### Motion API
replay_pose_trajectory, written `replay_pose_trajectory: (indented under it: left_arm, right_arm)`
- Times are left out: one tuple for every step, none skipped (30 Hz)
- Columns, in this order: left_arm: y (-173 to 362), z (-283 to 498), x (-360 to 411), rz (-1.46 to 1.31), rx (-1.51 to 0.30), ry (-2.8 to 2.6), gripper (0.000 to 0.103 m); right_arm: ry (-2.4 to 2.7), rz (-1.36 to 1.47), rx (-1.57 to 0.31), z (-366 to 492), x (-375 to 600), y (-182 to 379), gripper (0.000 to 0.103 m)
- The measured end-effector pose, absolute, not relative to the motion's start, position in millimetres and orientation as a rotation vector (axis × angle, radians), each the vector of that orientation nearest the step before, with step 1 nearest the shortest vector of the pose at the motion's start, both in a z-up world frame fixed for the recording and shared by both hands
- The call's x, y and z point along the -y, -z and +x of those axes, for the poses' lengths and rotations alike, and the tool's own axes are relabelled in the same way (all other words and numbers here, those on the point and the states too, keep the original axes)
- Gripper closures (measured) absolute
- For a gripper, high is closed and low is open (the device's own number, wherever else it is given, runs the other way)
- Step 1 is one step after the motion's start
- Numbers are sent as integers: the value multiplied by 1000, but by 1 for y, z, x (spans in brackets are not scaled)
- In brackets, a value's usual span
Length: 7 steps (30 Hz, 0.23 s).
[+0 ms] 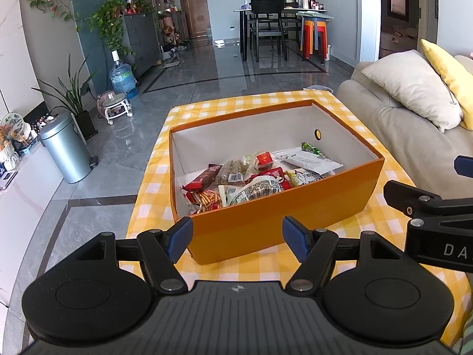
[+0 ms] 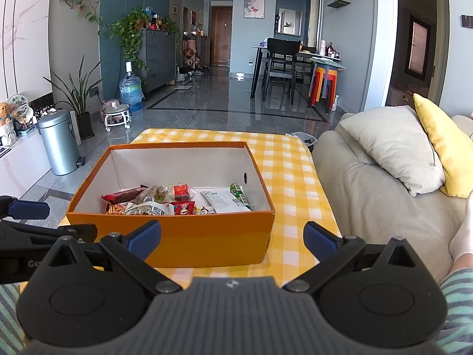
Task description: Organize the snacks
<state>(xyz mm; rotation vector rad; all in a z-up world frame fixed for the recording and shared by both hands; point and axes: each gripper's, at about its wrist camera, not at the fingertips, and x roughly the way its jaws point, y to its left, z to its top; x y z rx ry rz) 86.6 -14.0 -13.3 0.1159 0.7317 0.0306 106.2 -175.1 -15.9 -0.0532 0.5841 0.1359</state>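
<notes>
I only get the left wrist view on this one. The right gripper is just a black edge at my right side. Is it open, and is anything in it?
Observer: The right gripper stands open and empty, in front of the near wall of the orange box.
Operator: What lies on its far side, off my frame?
Observer: A person's leg in a white sock lies beside the beige sofa.
Operator: The wall with the hole, is it bare all the way down?
Observer: Yes, a bare white wall; only the green packet rests near its base.
Operator: Any snack left out on the checked cloth?
Observer: None shows on the yellow checked cloth here; the packets are all inside the box.
</notes>
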Motion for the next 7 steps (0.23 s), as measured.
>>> replay_pose_trajectory:
  left_arm:
    - [13, 87, 14, 115, -731, -31, 22]
    - [13, 87, 13, 112, -730, -30, 22]
    - [13, 87, 13, 107, -729, -29, 22]
    - [13, 87, 12, 102, -730, -27, 22]
    - [12, 86, 11, 96, -729, -23, 22]
    - [12, 86, 10, 91, -726, -23, 22]
    - [11, 86, 10, 91, -724, -24, 22]
  right_arm:
    - [-136, -54, -584, 106, 175, 16, 4]
    - [-137, -54, -586, 107, 175, 16, 4]
    - [-136, -55, -586, 106, 174, 15, 4]
    - [-137, -55, -586, 106, 174, 15, 4]
    - [-137, -55, -586, 106, 174, 15, 4]
    - [-137, -55, -587, 106, 174, 16, 4]
    - [-137, -55, -587, 106, 174, 15, 4]
